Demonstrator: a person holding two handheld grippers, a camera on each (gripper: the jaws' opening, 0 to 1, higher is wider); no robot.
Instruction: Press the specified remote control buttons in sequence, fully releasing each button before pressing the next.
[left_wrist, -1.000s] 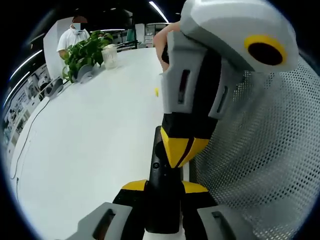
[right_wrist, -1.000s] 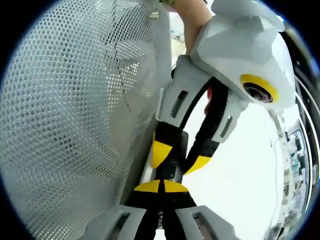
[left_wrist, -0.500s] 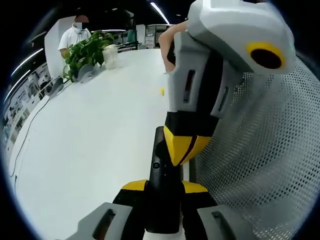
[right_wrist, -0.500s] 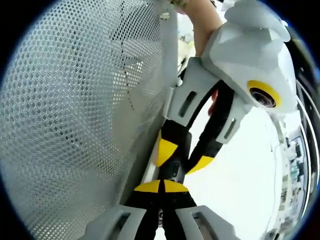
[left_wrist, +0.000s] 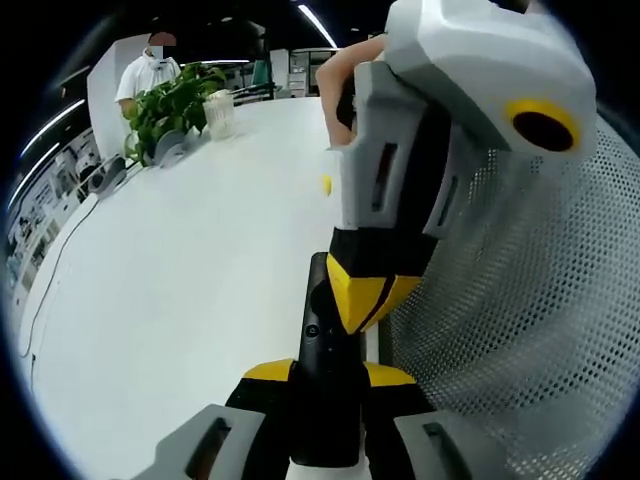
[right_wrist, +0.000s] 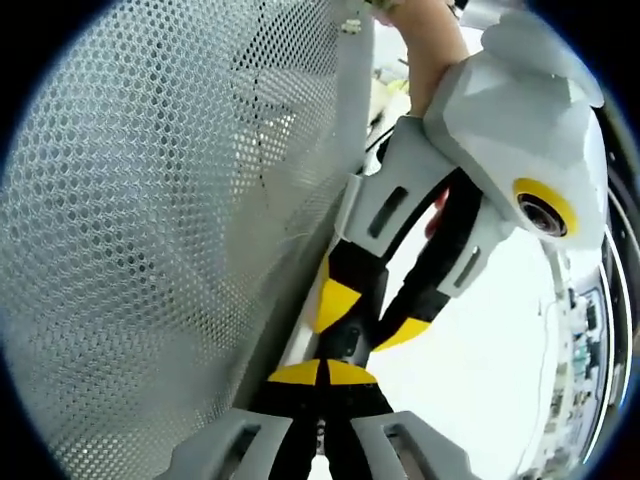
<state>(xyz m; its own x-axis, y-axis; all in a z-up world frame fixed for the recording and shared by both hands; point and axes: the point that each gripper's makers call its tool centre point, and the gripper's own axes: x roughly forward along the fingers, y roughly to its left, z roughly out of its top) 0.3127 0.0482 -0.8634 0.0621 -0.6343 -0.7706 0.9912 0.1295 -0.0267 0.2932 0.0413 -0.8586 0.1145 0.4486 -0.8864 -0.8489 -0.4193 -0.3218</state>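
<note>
In the left gripper view, the left tongs (left_wrist: 328, 372) rise from the bottom edge with their yellow-tipped jaws closed against the sides of a black remote control (left_wrist: 325, 345), which lies lengthwise between them and points away over the white surface (left_wrist: 180, 290). A small round button shows on the remote's top face near its far end. The right tongs (left_wrist: 368, 300) come down from the upper right, and their yellow tips, drawn together with no gap to be seen, sit on or just above the top face of the remote control; whether they actually touch it cannot be told. A perforated grey mesh panel (left_wrist: 520, 330) stands just beside the remote on the right. Farther off on the surface are a tiny yellow object (left_wrist: 326, 184), a potted green plant (left_wrist: 170, 105) and a pale cup (left_wrist: 219, 110) near it, with a person in a white top (left_wrist: 145, 72) behind the plant. In the right gripper view, the right tongs (right_wrist: 322, 372) meet with their yellow tips side by side and nothing visibly held between them, the dark remote control (right_wrist: 345, 345) lying just past those tips. The left tongs (right_wrist: 372, 318) reach in from above, jaws straddling the remote, with the mesh panel (right_wrist: 150, 230) alongside and a hand (right_wrist: 432, 40) at the top.
</note>
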